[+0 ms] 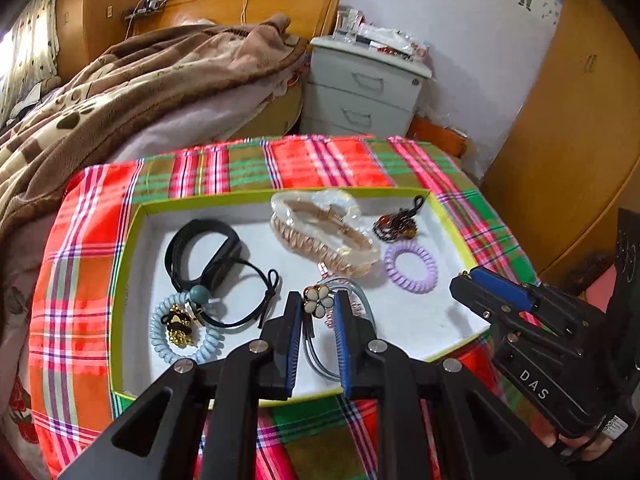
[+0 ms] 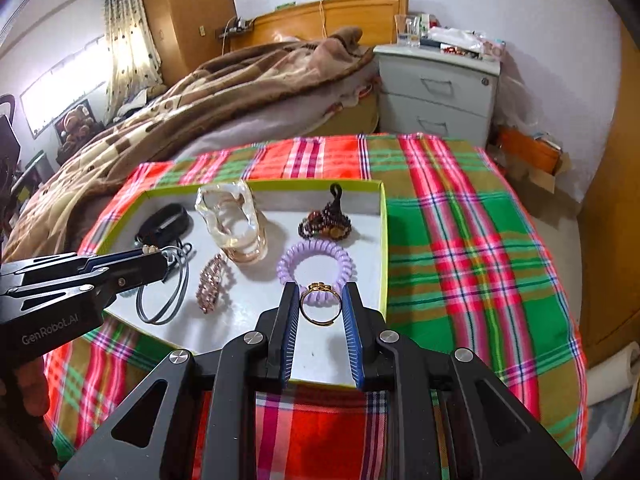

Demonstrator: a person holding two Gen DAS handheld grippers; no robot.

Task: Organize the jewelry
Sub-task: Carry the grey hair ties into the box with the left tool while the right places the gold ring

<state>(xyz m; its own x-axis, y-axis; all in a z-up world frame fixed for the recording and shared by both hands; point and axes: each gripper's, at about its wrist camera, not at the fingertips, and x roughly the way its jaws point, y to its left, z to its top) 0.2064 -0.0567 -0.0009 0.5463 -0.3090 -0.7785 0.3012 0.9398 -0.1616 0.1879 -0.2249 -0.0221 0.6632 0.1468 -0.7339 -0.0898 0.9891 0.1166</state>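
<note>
A shallow box with a yellow-green rim (image 1: 132, 264) and a white floor sits on the plaid cloth. My left gripper (image 1: 318, 296) is shut on a cream flower hair tie (image 1: 320, 303), whose grey elastic loops (image 1: 316, 354) hang down over the box floor. In the right wrist view my right gripper (image 2: 320, 291) is shut on a gold ring (image 2: 320, 322), above the box's near right part, just in front of a lilac spiral tie (image 2: 316, 254). The right gripper (image 1: 472, 280) also shows at the right of the left wrist view, over the box's right rim.
The box holds a black band (image 1: 204, 252), a clear claw clip (image 1: 324, 236), a brown beaded piece (image 1: 396, 226), a pale blue spiral tie (image 1: 180, 332) and a pink-gold clip (image 2: 214, 284). A bed (image 1: 140, 92) and drawers (image 1: 360, 96) stand behind the table.
</note>
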